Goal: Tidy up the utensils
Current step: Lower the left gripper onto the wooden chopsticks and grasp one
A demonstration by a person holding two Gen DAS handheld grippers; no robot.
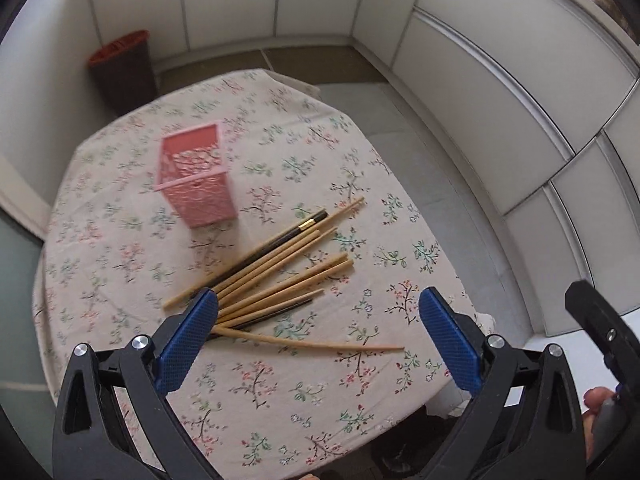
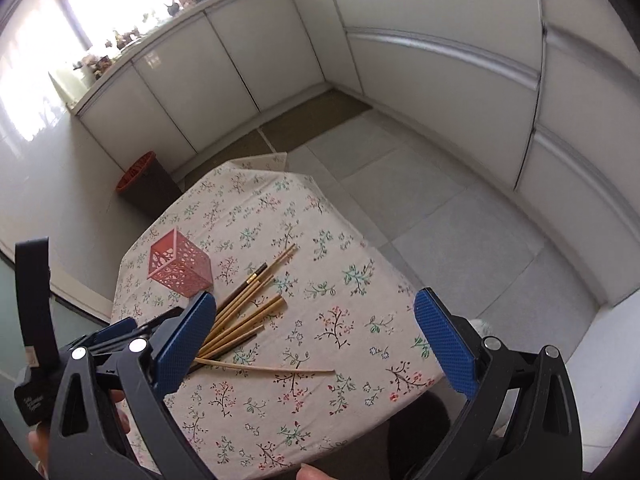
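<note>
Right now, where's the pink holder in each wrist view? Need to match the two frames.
Left wrist: pink holder sits left of centre, upper-middle, upright on the floral tablecloth, beyond the chopstick pile.
Right wrist: pink holder sits at left, mid-height, just above the left finger's blue pad.
Shared landmark: the brown bin with the orange rim, on the floor beyond the table's far-left edge.

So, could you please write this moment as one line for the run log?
left tongs: open, empty | right tongs: open, empty | chopsticks: loose on tablecloth | pink basket: upright, empty
</note>
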